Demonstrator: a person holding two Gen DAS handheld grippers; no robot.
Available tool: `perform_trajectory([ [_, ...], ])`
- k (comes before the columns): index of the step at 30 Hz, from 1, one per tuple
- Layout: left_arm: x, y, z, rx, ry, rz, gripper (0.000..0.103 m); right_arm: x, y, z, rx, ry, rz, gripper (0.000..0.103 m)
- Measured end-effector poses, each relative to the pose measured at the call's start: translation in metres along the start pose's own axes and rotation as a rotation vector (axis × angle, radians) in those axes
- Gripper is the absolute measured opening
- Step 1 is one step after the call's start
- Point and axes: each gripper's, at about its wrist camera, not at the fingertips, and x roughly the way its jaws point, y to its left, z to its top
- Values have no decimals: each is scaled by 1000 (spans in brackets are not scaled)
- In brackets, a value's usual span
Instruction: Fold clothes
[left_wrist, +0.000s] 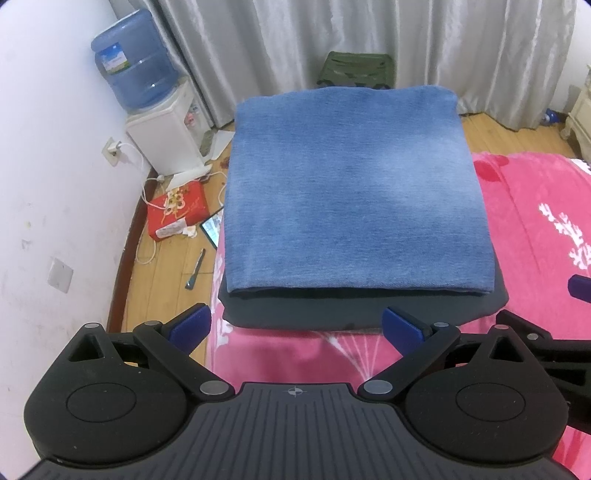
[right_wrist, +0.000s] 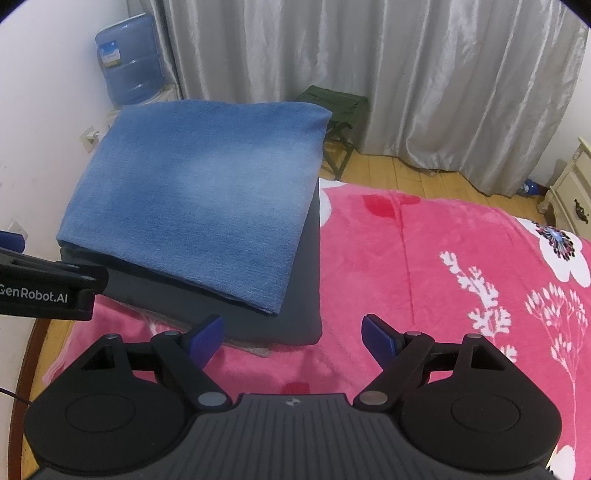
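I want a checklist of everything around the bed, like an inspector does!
Surface: pink flowered blanket on the bed.
Job's things: folded blue cloth stacked on a folded dark cloth.
Clutter: red box, pen on the wooden floor.
Grippers: left hand-held gripper open, empty; right hand-held gripper open, empty.
Cables: white cord from the wall socket.
Surroundings: water dispenser, grey curtain, green stool.

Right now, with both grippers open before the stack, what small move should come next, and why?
Probably draw both grippers back. The denim already lies folded square on the dark garment, and the left gripper and right gripper hang open, holding nothing. No unfolded clothing shows on the blanket.
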Motion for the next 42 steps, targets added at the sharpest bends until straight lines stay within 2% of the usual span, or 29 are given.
perform_trajectory([
  [42, 0, -1, 3, 0, -4, 8, 100, 2, 0, 0, -3, 2, 0, 86],
])
